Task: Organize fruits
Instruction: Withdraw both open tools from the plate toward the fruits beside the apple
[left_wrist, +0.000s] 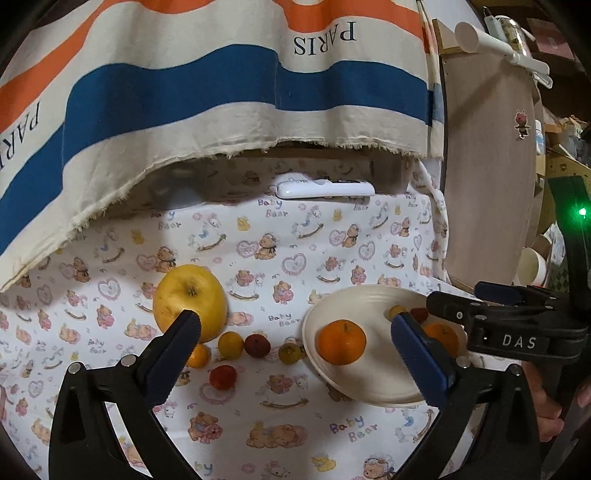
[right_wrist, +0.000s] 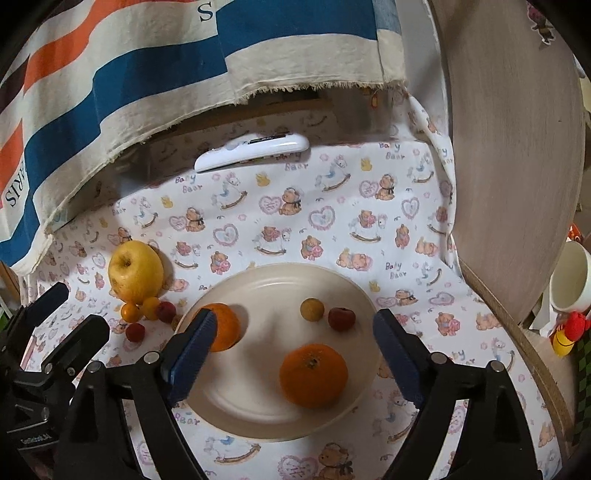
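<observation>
- Two oranges are lying on the white plate (right_wrist: 364, 295): the near orange (right_wrist: 313, 374) is showing whole in the right wrist view, while the far orange (right_wrist: 223, 326) is partly hidden behind a blue pad.
- Both hand-held grippers are standing released, jaws wide, with nothing pressed between the pads.
- The right hand-held gripper (right_wrist: 291, 343) is hovering over the plate, and the near orange is lying between its jaws without touching either pad.
- The left hand-held gripper (left_wrist: 295, 332) is framing the row of small fruits on the counter (left_wrist: 258, 258), which is covered by a bear-print cloth.
- One small yellowish fruit (right_wrist: 312, 309) and one small red fruit (right_wrist: 341, 318) are also sitting on the plate; in the left wrist view they are mostly hidden behind the other gripper's pad.
- The yellow apple (left_wrist: 190, 301) is resting on the cloth, well apart from the plate, with its lower edge cut off by the left pad.
- Several small fruits (left_wrist: 231, 344) are lying just beside the apple; what kind they are is hard to make out.
- Only the left wrist view is showing fingers (left_wrist: 546, 410) at its right edge.
- A white remote (right_wrist: 253, 152) is lying at the back under a striped cloth (left_wrist: 184, 92).
</observation>
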